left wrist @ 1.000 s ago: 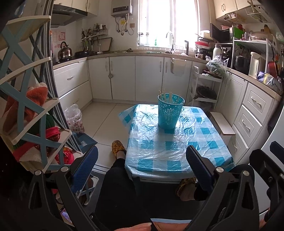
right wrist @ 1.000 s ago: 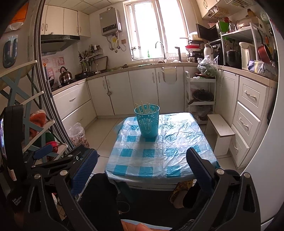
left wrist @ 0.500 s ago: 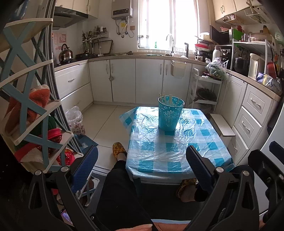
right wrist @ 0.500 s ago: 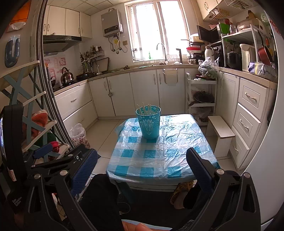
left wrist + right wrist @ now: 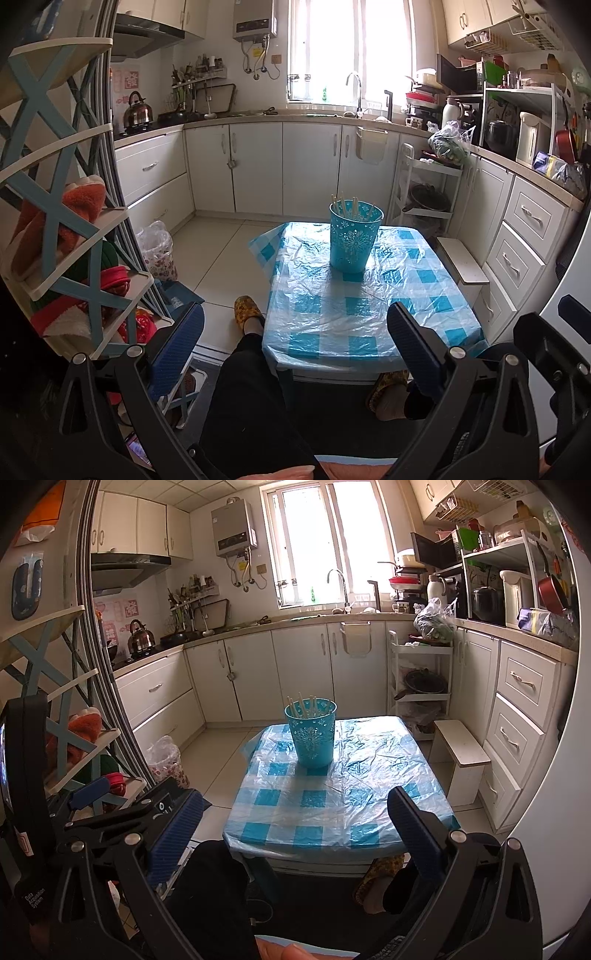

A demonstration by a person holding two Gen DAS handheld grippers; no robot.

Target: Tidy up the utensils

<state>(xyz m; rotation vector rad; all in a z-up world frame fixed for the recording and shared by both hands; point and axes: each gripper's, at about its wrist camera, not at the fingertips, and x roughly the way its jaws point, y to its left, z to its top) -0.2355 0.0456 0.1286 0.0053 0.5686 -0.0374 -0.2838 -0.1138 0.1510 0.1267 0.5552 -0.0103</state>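
Over the last second both cameras pull slightly back and up from the table [image 5: 354, 321]; the cup [image 5: 355, 240] sits a little smaller and farther off than before, and nothing on the tabletop shifts; the chopsticks [image 5: 349, 206] stand in the cup as they did. This reads as a retreat after the sorting, so the task looks finished or close to it.

The left gripper [image 5: 295, 332] hangs with its fingers spread wide and nothing between them; the right gripper [image 5: 295, 816] is likewise wide apart and empty; both sit well short of the table's near edge, above the person's lap.

The cup stands toward the far edge of the table, roughly mid-width, well clear of both side edges; the rest of the checked cloth is bare, so the near half offers free room. To the left a shelf rack [image 5: 66, 236] crowds the left gripper; to the right a small stool [image 5: 461, 746] sits just beside the table's right edge.
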